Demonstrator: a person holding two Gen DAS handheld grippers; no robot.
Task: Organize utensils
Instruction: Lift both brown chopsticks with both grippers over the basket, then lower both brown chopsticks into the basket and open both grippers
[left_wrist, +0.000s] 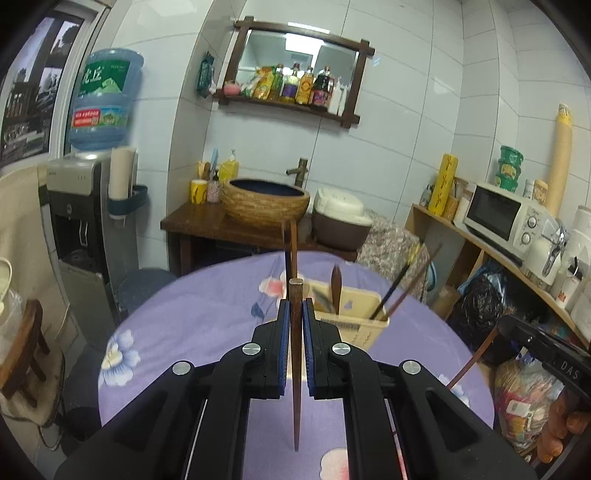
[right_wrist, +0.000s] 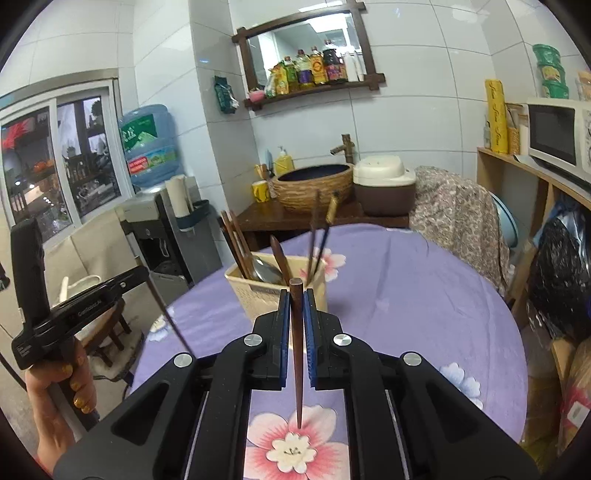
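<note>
Your left gripper (left_wrist: 295, 306) is clamped tight on one brown chopstick (left_wrist: 295, 369), and your right gripper (right_wrist: 295, 306) is clamped the same way on another chopstick (right_wrist: 296, 354) — each stick stands upright between the blue pads, butt end above the jaws, thin tip hanging over the purple tablecloth (right_wrist: 406, 295). They look light, stiff and smooth, so they may slip or swivel; hold nearer the thick end. The beige holder (right_wrist: 255, 295) stands on the table just ahead.
</note>
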